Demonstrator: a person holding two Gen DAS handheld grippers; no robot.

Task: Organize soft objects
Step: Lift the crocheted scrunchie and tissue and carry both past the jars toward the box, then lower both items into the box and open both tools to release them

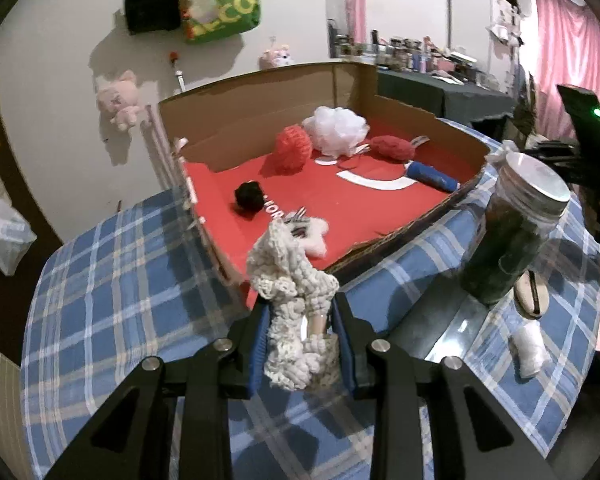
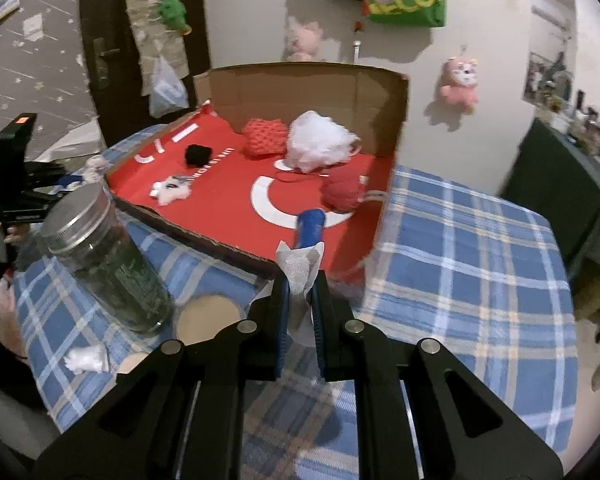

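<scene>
Left gripper [image 1: 302, 332]: jaws clamped on cream knitted piece [image 1: 290, 280], lifted for boxing. Right gripper [image 2: 300, 300]: jaws pinched narrow on white gauze wad [image 2: 300, 268]. Beyond: cardboard box [image 2: 312, 84], collecting the white pouf [image 2: 320, 140] and red yarn ball [image 2: 342, 192].

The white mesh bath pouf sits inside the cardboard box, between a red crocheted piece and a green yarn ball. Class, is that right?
Not quite. The white mesh bath pouf does sit inside the cardboard box beside the red crocheted piece, but the yarn ball on its other side is red, not green, as the right wrist view shows.
</scene>
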